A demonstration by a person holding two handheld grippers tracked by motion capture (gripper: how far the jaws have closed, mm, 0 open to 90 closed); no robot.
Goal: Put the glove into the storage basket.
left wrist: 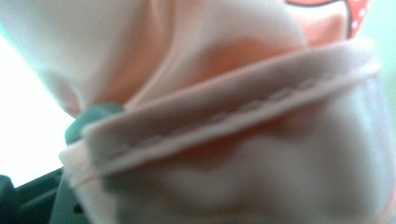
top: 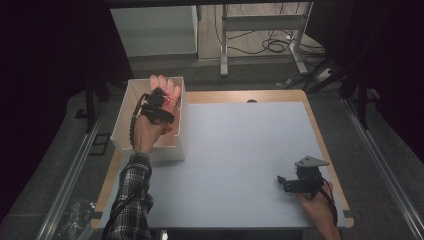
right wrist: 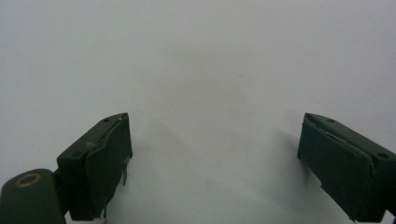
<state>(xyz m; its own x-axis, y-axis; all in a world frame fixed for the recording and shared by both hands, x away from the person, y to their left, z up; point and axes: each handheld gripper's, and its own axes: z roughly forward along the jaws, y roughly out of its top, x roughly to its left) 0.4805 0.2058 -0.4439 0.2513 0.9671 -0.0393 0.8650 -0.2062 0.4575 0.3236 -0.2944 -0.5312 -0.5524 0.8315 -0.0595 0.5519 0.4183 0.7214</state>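
You are lowering a pale pink stitched-hem cloth (left wrist: 224,116) into the white open-topped box (top: 125,107) at the table's (top: 240,150) far left corner — your left hand-held gripper (top: 159,95) is pinching it, jaws nearly closed on the fabric, over the box's inside. This looks like the drop-off step. Next, you are likely needing to let the jaws part and lift clear without dragging the cloth out. Your right hand-held gripper (right wrist: 212,158) is resting wide open and empty on the table — near its right edge.

A lab-like recording room is showing: dark curtains are hanging at nine and three o'clock, cables (top: 272,44) are trailing at twelve beneath a metal frame (top: 262,25).
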